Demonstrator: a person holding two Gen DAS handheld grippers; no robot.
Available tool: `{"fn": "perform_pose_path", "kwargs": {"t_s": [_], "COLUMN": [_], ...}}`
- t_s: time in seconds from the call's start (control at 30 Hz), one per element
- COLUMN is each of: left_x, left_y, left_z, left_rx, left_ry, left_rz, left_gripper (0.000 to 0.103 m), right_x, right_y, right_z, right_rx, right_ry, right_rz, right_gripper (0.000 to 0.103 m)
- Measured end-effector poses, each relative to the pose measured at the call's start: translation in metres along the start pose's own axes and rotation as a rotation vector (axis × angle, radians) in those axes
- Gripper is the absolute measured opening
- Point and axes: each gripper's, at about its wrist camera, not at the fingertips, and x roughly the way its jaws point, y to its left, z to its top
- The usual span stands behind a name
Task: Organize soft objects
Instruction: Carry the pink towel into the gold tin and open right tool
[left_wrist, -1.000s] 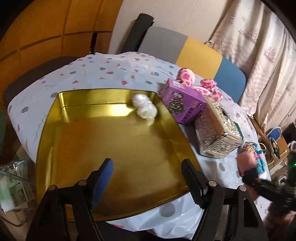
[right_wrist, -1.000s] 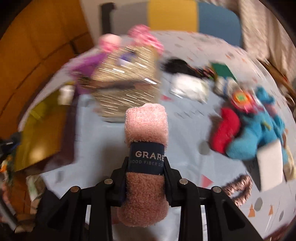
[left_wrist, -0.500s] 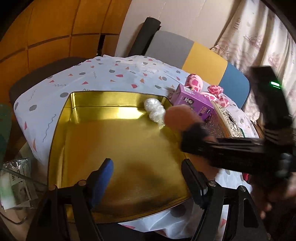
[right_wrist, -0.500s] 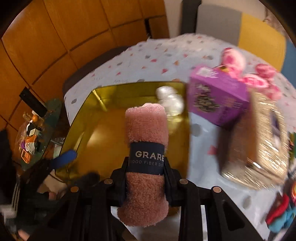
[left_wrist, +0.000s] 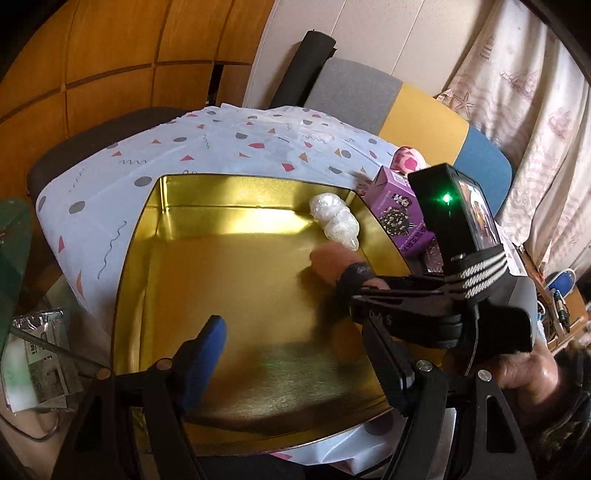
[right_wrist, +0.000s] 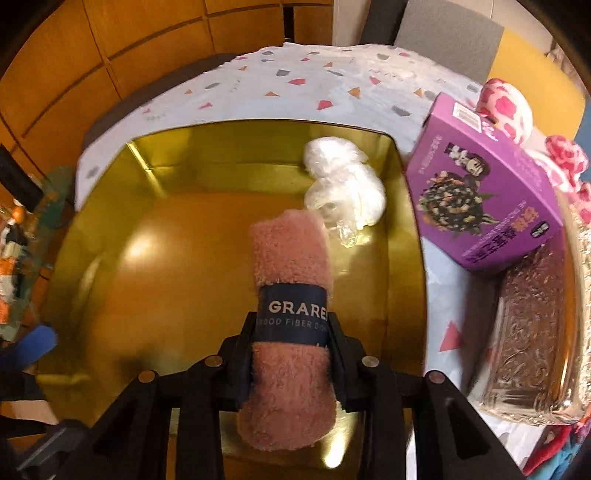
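Your right tongs (right_wrist: 291, 332) grip the pink rolled towel (right_wrist: 290, 295) over the gold tray (right_wrist: 155, 155), jaws starting to open; your left tongs (left_wrist: 291, 347) stand wide, empty.

Confetti-patterned table (left_wrist: 258, 147) under gold tray (left_wrist: 140, 240), purple box (right_wrist: 480, 192), glittery box (right_wrist: 535, 332).

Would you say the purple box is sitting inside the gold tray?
No, the purple box sits on the patterned tablecloth outside the right wall of the gold tray, which holds only a white plastic-wrapped bundle.
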Motion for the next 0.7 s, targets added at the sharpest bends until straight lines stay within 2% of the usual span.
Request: {"fn": "perform_pose_path", "kwargs": {"t_s": [0.1,0.23,0.37,0.7], "left_x": [0.000,-0.002,-0.005,-0.007], "left_y": [-0.001,-0.004,-0.012,-0.037], "left_z": [0.002,0.002,0.001,-0.003], "left_rx": [0.000,0.016,0.038,0.117], "left_ry": [-0.005,-0.008,-0.011,-0.013], "left_rz": [0.005,0.007,0.004,-0.015], "left_gripper": [0.078,0.079,0.079,0.079], "right_x": [-0.001,-0.014,-0.037,-0.083], "right_y": [-0.006,-0.015,-0.021,-0.039], "right_z": [-0.007,-0.009,-0.012,-0.063], "right_rx": [-0.008,0.025,0.063,0.137], "right_ry": [-0.016,-0.073,-0.148,-0.252], "right_rz": [-0.030,0.012,0.051,0.016], "right_gripper": [0.039,0.043,0.044,0.044]}}
